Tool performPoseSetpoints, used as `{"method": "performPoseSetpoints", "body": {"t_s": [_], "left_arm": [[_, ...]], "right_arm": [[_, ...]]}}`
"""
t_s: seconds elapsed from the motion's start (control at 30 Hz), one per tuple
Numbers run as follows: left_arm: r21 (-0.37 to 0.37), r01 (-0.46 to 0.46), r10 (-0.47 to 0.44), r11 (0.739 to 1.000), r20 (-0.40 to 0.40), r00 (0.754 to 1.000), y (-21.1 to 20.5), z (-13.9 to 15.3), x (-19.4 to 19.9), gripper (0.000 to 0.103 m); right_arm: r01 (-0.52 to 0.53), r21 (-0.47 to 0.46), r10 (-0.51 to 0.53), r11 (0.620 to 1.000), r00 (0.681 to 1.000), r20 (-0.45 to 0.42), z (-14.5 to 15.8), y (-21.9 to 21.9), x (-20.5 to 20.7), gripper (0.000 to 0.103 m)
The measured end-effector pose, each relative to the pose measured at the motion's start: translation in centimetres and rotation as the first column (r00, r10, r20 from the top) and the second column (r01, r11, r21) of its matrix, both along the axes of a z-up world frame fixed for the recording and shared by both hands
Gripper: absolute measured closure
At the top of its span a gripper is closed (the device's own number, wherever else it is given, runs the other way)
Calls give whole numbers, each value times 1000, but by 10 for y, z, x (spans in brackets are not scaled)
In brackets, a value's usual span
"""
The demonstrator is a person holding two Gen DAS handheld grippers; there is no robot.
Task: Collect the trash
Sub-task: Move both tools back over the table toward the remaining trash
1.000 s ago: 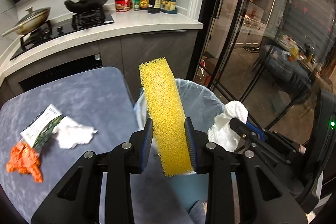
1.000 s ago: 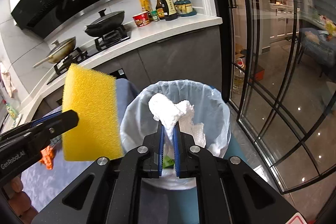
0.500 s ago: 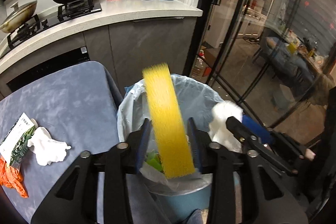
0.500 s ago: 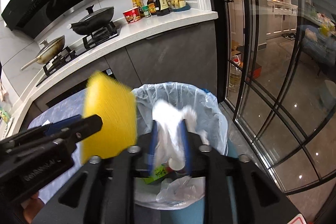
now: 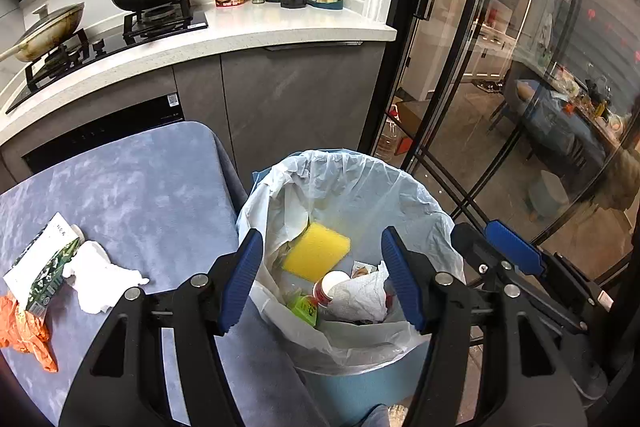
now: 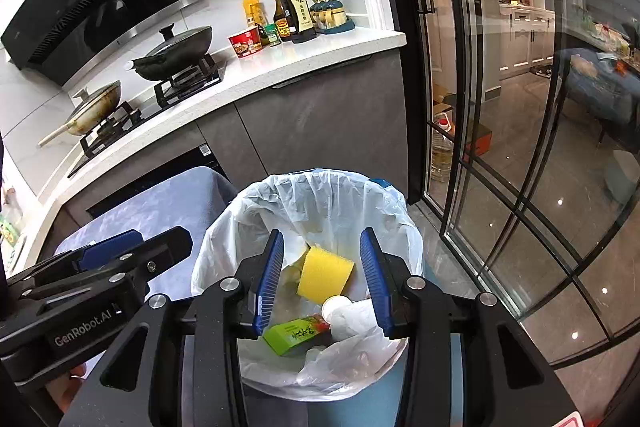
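Note:
Both grippers hang open and empty over the lined trash bin point(image 5: 360, 179) point(image 6: 320, 195). My left gripper point(image 5: 322, 279) has its jaws wide apart above the bin's near rim. My right gripper point(image 6: 322, 277) is open too, right of the left one. Inside the bin lie a yellow sponge point(image 5: 316, 251) point(image 6: 326, 277), a crumpled white tissue point(image 5: 360, 297) point(image 6: 352, 319), a paper cup point(image 5: 328, 285) and a green carton point(image 6: 294, 335). On the blue table point(image 5: 140, 187) to the left lie a white tissue point(image 5: 100, 277), a green-white packet point(image 5: 40, 263) and an orange wrapper point(image 5: 24, 331).
The kitchen counter point(image 5: 240, 35) with a stove, pans and bottles runs behind the table. A glass sliding door point(image 5: 480, 107) stands right of the bin. The left gripper's body point(image 6: 80, 291) shows at the left of the right wrist view.
Both grippers opened. The yellow sponge dropped from the left gripper and the white tissue from the right gripper into the bin.

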State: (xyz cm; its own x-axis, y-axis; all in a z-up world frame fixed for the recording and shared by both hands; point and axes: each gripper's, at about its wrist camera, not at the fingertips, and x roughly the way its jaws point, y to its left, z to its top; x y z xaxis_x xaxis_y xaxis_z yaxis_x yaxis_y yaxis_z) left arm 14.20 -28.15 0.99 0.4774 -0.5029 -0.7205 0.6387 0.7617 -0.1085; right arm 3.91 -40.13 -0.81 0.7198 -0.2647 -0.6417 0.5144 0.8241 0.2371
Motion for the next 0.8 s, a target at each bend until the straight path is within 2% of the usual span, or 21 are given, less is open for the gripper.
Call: {"method": "performPoseSetpoints", "body": {"t_s": [0.33,0.53,0.7,0.8], "left_arm": [[-13,-30,30,999,21,999,29,12,-7,45],[-18,-68,68,998,26,997,61,17,-10,45],[-10,-135,136,991,25,990,99,15,-11,44],[-8,-188,188,982,14,982,128,11,-10,39]], "right_arm": [[-36,-22,36,999,999,2,10,27,-4,64],[-63,-34,63,997,998,6,17,49,-9,63],[-103,-35,103,994,995,5,21,72,-12,62],[-137,-34,137,990,991,-2,20,91,-11,62]]}}
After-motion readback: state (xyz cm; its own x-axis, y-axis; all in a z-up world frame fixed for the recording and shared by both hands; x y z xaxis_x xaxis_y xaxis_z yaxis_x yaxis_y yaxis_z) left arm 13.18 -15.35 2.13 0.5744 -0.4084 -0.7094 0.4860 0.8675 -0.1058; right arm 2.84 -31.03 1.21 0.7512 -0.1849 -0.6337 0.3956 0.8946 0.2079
